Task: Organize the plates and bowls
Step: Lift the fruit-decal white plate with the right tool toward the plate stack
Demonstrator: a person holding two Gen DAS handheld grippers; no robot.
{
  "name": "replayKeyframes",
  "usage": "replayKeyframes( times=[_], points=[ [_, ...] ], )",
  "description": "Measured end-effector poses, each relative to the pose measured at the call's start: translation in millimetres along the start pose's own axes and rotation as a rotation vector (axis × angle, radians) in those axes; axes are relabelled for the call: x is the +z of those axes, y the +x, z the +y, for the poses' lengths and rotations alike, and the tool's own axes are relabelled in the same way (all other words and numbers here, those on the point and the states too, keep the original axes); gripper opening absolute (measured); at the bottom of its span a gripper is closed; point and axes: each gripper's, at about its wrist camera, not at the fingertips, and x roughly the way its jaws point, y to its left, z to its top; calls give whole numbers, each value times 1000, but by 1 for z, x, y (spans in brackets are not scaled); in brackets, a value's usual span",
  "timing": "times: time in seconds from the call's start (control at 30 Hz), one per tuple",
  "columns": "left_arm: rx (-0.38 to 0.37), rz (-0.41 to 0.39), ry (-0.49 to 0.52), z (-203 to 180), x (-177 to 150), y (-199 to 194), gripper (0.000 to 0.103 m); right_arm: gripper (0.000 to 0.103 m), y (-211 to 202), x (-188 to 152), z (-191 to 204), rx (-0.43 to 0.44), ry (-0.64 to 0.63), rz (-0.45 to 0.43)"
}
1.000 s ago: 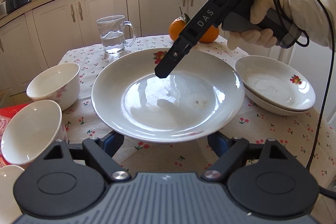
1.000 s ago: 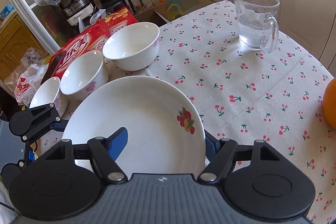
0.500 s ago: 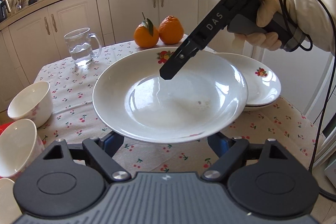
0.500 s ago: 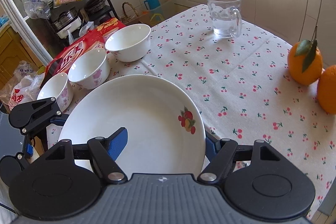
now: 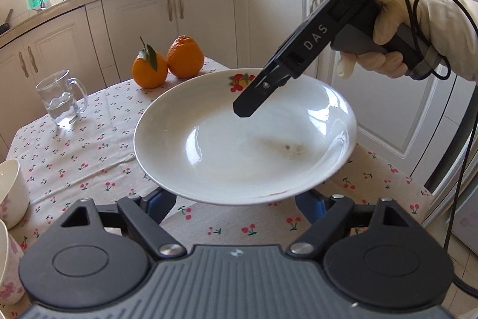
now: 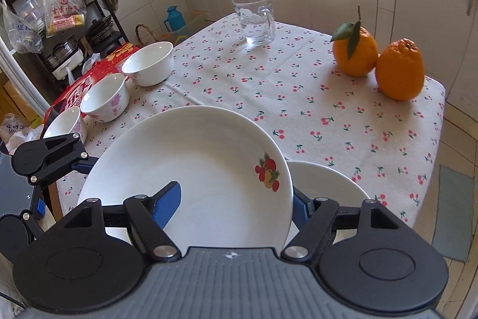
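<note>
Roughly midway, by the look of it. In the air, clear of the cherry-print tablecloth: a large, shallow white ceramic plate with a fruit motif on its rim. Gripped by the right gripper, in a gloved hand, with one blue pad flat on the inner face and the other tucked under the outer wall, jaws about half spread and clamped across the rim. Met from the opposite side by the left gripper, likewise about half spread, both pads out of sight beneath the near edge (hard to say whether bearing the load or merely poised below).

Directly under the far edge, at the table's near corner in the right wrist view: a second white ceramic plate, most likely the base of the pile, though no telling how many lie there. Looks like a set-down onto that pile comes next, so the plate half seems nearly finished once the carried one lands.

Left to do – the bowls. Three white ceramic bowls with pink flower prints, lined along the opposite table edge and not nested: the far one, the middle one, the near one. Needs stacking, presumably.

Apart from all that, and no part of the job – a clear glass mug of water and two oranges at the far side.
</note>
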Motion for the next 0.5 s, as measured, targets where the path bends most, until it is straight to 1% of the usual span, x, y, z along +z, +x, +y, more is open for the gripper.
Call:
replayKeyframes(
  times=[0.2,0.5],
  points=[
    [-22,6,26,-11,4,11,86,80,-12,-21,-12,-33,44,-8],
    [-22,28,65,-18,7,22,86,80,-13,-41,-26,-33,82,-20]
  ],
)
